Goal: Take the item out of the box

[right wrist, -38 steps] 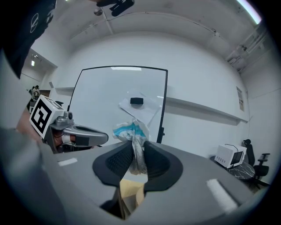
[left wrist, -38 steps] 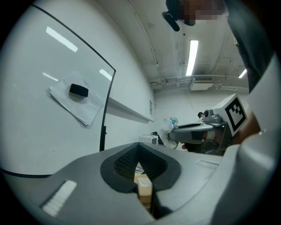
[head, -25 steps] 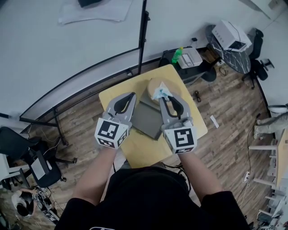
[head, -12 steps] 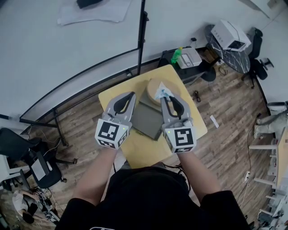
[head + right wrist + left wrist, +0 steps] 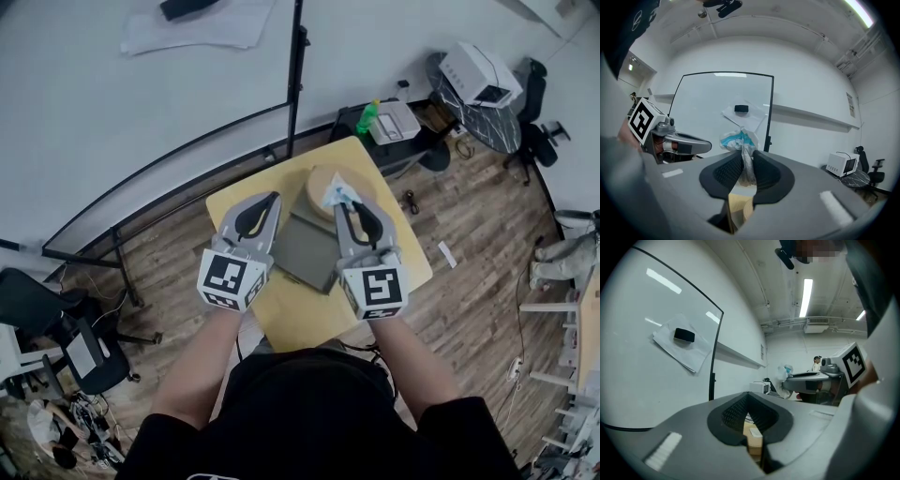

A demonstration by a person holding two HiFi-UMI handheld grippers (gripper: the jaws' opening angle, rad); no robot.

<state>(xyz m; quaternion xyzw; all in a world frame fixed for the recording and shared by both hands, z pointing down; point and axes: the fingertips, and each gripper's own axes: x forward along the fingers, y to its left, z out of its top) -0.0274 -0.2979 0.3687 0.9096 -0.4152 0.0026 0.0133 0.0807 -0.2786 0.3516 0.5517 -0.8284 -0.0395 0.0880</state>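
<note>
A crumpled white-and-blue packet (image 5: 336, 194) hangs pinched in my right gripper (image 5: 340, 202), above a round wooden box (image 5: 317, 180) at the far side of the small yellow table (image 5: 281, 319). In the right gripper view the packet (image 5: 739, 139) sticks up between the shut pads of the right gripper (image 5: 746, 161). A flat grey square piece (image 5: 305, 248) lies on the table between the two grippers. My left gripper (image 5: 274, 199) hovers to the left of the box, shut with nothing in it; in its own view the left gripper (image 5: 749, 401) shows only table below.
A black pole (image 5: 298, 66) and a curved glass panel stand behind the table. A green bottle (image 5: 369, 114) and a white printer (image 5: 396, 120) sit at the back right. Office chairs (image 5: 56, 328) stand on the wooden floor. A person (image 5: 816, 363) stands far off.
</note>
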